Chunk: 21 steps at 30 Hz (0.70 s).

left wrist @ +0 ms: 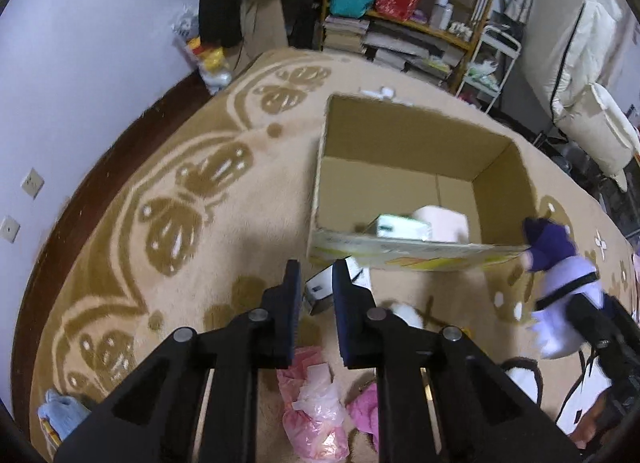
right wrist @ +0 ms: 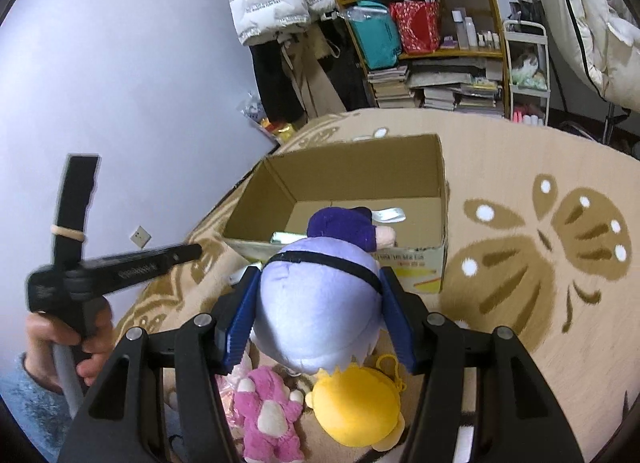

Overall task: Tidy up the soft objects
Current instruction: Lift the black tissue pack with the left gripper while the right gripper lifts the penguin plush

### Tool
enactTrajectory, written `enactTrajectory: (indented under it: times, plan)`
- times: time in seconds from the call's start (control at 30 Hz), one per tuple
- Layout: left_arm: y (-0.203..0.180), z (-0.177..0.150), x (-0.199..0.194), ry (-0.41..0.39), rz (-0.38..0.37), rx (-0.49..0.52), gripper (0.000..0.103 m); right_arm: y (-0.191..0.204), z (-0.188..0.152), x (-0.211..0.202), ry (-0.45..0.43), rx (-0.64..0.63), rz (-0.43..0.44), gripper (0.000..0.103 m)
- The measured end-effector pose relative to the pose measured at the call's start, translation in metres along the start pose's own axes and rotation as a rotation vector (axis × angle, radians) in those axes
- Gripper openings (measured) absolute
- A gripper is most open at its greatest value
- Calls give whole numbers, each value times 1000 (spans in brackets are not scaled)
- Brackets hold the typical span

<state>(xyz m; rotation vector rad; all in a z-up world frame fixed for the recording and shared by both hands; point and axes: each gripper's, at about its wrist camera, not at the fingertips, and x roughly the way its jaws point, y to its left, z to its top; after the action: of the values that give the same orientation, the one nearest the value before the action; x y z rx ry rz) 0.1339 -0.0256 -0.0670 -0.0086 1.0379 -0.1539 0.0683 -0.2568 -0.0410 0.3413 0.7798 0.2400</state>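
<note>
One open brown cardboard box (right wrist: 352, 191) sits on the beige butterfly-patterned carpet (right wrist: 540, 303). Just short of its near wall, the right tongs (right wrist: 316, 319) pinch a lavender plush doll with a purple hat (right wrist: 312, 315) across its rounded body; it looks light and squashy, best held mid-body. Left tongs (left wrist: 316, 299) hang part-open, holding nothing.

We look from two fisheye cameras, each mounted behind its own fingers and angled down at the carpet (left wrist: 132, 199). The left view sits close to the cardboard box (left wrist: 404, 143), at 12 o'clock. The right view faces the same box (right wrist: 352, 167), farther back. Both share the bookshelf (left wrist: 416, 7) beyond.
</note>
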Motion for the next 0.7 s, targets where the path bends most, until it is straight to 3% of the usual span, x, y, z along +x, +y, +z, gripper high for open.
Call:
enactTrajectory:
  times: [0.1,0.2,0.3,0.67,0.7]
  plan:
    - [4,-3,12,45,-17,-20,28,0,2,-2,-11,-2,2,62]
    - [2,-8,23,75,-18,-18,71,-1,2,-1,-9,1,2,62]
    - [-5,-14,32,84,17,4,72,-5,-1,1,-2,11,2,62]
    - [-15,-24,86,209,17,1,69,-16,-1,10,17,38,6,62]
    - [-16,-24,88,213,27,6,58,-17,-1,10,18,40,6,62]
